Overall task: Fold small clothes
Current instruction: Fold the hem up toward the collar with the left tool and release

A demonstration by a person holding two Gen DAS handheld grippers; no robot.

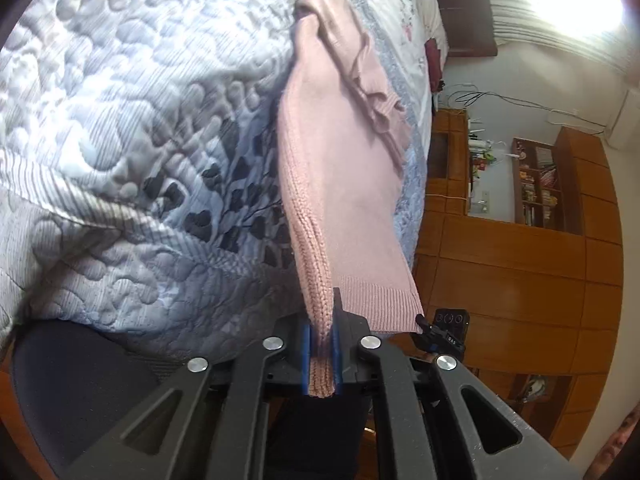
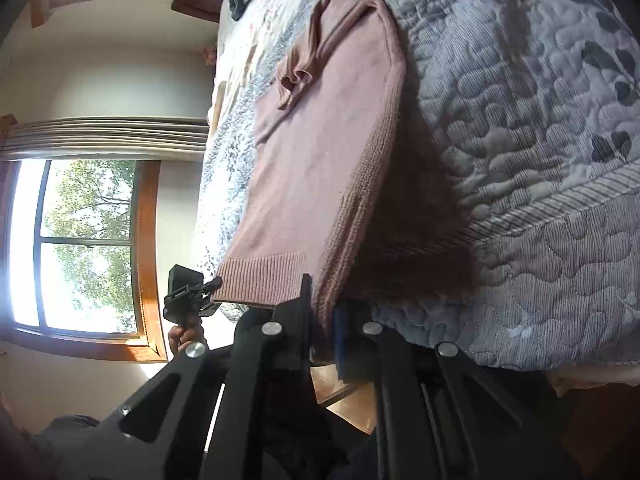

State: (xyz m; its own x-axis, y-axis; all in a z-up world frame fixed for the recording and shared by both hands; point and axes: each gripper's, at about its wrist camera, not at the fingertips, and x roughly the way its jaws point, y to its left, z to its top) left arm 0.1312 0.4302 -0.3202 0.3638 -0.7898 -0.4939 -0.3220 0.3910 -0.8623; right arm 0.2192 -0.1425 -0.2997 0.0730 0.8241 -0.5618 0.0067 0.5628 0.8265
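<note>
Mid-fold, we hold a pink knit sweater (image 1: pixel 340 184) by its ribbed hem, stretched off the edge of a quilted bedspread (image 1: pixel 120 120) w/ leaf print. Going left to right: our left gripper (image 1: pixel 320 344) pinches one hem corner, blue pads clamped on doubled knit; the hem runs taut across to our right gripper (image 2: pixel 322 320), fingers likewise closed on the opposite corner. A sleeve (image 2: pixel 308 64) already lies folded in over the body, so we judge the side folds at least partly done; the bottom-to-top fold looks left to do. The upper part rests on the bed, the lower end hangs in air betw. both tools. Both grippers sit level, apart, just off the bed's edge, pointing toward the collar. Window (image 2: pixel 88 240) behind, wood cabinets (image 1: pixel 520 264) opposite.
</note>
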